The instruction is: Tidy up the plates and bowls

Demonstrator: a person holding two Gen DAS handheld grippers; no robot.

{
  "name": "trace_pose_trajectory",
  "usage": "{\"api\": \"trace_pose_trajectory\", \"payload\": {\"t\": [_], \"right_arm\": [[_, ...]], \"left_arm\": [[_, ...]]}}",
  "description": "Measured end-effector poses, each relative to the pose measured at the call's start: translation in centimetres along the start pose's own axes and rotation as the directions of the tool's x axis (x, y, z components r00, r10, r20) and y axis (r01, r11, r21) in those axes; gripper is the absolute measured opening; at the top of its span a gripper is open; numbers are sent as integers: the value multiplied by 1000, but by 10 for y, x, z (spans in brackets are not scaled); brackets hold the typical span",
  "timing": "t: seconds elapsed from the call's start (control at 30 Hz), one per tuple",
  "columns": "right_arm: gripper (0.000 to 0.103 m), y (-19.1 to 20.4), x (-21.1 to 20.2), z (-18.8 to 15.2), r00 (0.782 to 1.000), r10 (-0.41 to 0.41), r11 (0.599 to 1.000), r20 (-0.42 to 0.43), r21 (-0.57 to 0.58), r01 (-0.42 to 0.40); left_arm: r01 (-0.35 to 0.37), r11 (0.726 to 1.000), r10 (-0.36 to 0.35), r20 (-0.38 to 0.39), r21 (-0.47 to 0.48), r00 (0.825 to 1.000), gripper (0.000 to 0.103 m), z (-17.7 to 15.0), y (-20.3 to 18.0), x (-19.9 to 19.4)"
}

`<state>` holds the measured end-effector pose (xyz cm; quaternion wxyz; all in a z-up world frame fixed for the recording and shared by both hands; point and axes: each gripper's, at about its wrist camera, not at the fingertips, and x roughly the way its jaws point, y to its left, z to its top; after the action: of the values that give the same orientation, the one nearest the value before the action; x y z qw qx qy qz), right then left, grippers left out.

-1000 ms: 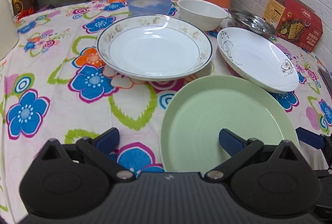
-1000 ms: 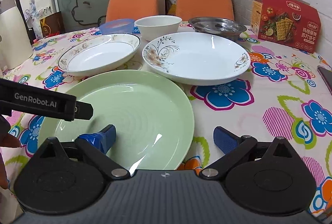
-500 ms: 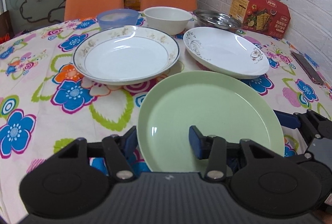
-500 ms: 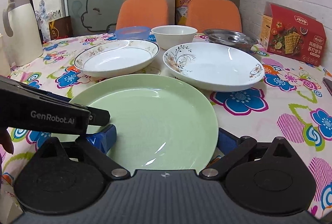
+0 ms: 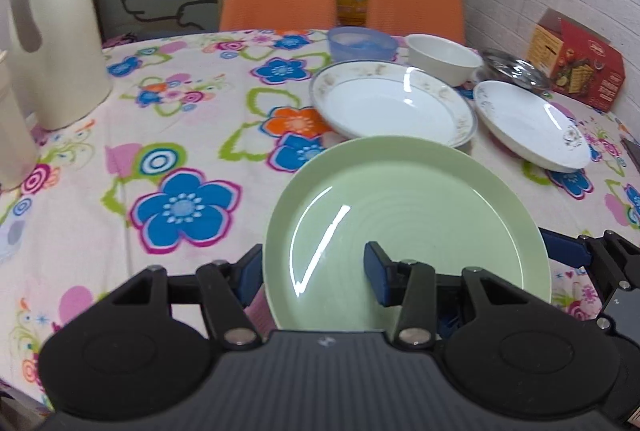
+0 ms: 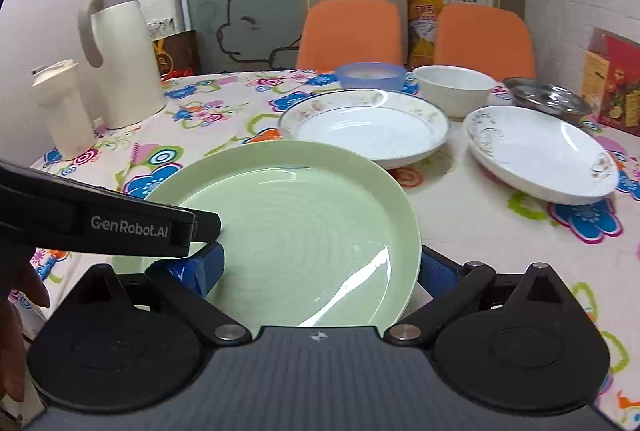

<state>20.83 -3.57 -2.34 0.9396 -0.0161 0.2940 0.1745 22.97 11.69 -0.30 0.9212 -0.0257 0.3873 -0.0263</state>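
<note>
Gripping the green plate (image 5: pixel 404 215) from both sides, two handheld grippers hold it above a flowered tablecloth (image 5: pixel 180 135). The left gripper (image 5: pixel 316 271) is clenched on the plate's near-left rim, one blue pad outside the edge, the other on the plate's face. The right gripper (image 6: pixel 320 267) straddles the plate's right edge with its pads wide apart; whether they press on the plate cannot be told.

From the left wrist view, a gold-rimmed white plate (image 5: pixel 394 103) lies at 12 o'clock just beyond the green plate, and a white plate with dark scrollwork (image 5: pixel 532 127) at 2 o'clock. Farther back stand a blue bowl (image 5: pixel 362 45), a white bowl (image 5: pixel 444 57) and a steel dish (image 5: pixel 516 67). A cream jug (image 5: pixel 52 31) stands at 10 o'clock, a red box (image 5: pixel 576 59) at 2 o'clock by the wall.
</note>
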Motion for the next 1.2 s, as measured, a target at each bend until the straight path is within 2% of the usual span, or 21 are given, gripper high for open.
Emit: {"api": "trace_pose_trajectory", "payload": {"t": [0.1,0.2,0.33,0.4,0.43,0.5,0.53,0.6,0.63,0.67,0.73,0.8,0.97,1.1,1.2], "right_arm": [[89,14,15,5,1000,29,1000,-13,-6,-29],[89,19,28,8,999,27,1000,-35,-11,-28],[89,19,34,6,999,2,1000,-53,-15,-3],[89,18,34,5,998,8,999,-62,-34,-10],[89,18,33,5,998,13,999,-67,-51,-17],[87,13,30,9,993,60,994,-106,-81,-69],[87,7,25,12,992,72,994,-108,-74,-80],[87,-14,11,24,997,59,998,-54,-26,-61],[87,-25,7,32,998,49,999,-30,5,-48],[87,-36,7,40,999,43,998,-19,37,-42],[87,-54,19,54,999,34,995,-30,99,-31],[87,-69,41,64,998,28,989,-59,148,-19],[87,-90,93,72,985,44,964,-166,265,1],[87,-76,105,78,986,42,980,-163,198,-9],[88,-72,116,83,983,21,985,-181,170,10]], "left_arm": [[-36,999,36,-6,-31,999,45,0,22,7],[-27,998,26,-24,-64,999,45,3,36,18],[-35,999,34,-7,-36,999,45,3,31,26],[-19,999,19,-1,-41,1000,48,2,30,27],[0,999,0,-5,-48,1000,54,2,32,28],[5,997,-5,-7,-76,1000,57,3,37,26],[1,995,0,6,-99,1000,59,6,43,23],[-4,990,12,54,-140,998,62,15,58,14],[-11,988,23,76,-156,997,69,24,66,12],[-19,985,35,94,-170,995,73,32,72,11],[-27,981,49,112,-192,993,74,50,81,14],[-8,981,33,128,-193,991,74,67,84,23],[15,987,2,100,-162,995,74,105,78,62],[89,989,-85,44,-120,995,74,126,63,100],[151,986,-151,2,-71,989,74,140,49,127]]}}
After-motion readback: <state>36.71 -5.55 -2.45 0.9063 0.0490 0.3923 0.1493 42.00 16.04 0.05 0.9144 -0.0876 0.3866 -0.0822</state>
